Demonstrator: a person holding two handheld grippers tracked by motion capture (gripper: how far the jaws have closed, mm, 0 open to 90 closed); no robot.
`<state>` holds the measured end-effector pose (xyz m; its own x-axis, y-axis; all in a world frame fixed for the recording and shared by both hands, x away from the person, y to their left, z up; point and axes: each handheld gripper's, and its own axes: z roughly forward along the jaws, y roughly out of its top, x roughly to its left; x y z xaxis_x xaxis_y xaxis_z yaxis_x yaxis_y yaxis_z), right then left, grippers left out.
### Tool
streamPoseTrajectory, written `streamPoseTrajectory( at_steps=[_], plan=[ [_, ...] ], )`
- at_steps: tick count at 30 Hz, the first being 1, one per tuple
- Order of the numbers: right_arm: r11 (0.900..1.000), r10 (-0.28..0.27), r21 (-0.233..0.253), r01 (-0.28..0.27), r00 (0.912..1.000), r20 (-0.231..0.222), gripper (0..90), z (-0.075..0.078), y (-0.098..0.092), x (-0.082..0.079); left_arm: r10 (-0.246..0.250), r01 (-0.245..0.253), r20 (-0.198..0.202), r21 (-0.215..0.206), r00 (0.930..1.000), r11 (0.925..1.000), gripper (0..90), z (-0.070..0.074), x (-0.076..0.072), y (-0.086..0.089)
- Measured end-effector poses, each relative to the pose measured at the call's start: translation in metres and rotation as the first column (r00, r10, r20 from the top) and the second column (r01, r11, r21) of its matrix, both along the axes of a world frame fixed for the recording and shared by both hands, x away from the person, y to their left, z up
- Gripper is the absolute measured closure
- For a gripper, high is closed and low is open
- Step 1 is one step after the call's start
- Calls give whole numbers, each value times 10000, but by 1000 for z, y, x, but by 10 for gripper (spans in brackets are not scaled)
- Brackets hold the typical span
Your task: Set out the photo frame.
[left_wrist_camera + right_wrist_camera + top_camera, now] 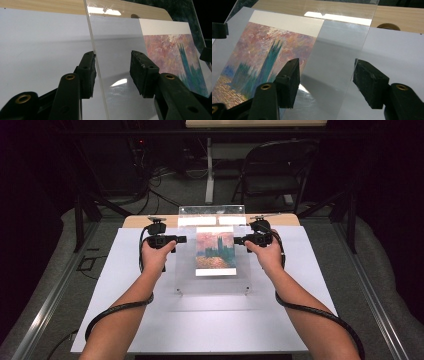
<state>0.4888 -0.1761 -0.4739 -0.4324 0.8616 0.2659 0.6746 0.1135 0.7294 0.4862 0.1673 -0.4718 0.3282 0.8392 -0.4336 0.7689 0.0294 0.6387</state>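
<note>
1. Lying flat near the middle of the white sheet [125, 285] that covers the table, a clear acrylic panel [212, 287] is covering a painted print [215, 251] of towers in pink, orange and teal.
2. Sitting under the panel with a white margin at its far and near ends, the print is well inside the panel's outline.
3. A second clear piece [212, 212] is standing at the far edge of the panel, near the wooden tabletop strip [135, 221].
4. The left gripper [176, 239] is reaching in from the panel's left side; in the left gripper view its jaws are standing apart, straddling the panel's edge [96, 67], one pad just beside that edge, the other over the clear surface.
5. The right gripper [240, 240] is coming in from the panel's right side; in the right gripper view its jaws are also spread wide, with the panel's right edge [359, 65] running between them.
6. Neither claw is clamping anything.
7. Both grippers are sitting level with the print's upper half, facing each other across it.
</note>
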Motion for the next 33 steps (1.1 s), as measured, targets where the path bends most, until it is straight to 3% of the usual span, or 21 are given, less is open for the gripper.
streamPoseTrajectory(
  at_steps=[9, 20, 33],
  plan=[
    [9999, 101, -136, -98, 9997, 203, 447, 13, -3, -12, -104, 104, 265, -3, 9996, 9999, 595, 11, -12, 3],
    [9999, 43, -103, -35, 9971, 759, 516, 29, -6, -35, -279, 251, 738, 397, 9969, 9989, 624, 30, -35, 3],
    [9981, 358, -554, -278, 9883, 1481, 589, 48, -9, -72, -583, 541, 1562, 308, 9860, 9981, 690, 44, -70, 9]
  ],
)
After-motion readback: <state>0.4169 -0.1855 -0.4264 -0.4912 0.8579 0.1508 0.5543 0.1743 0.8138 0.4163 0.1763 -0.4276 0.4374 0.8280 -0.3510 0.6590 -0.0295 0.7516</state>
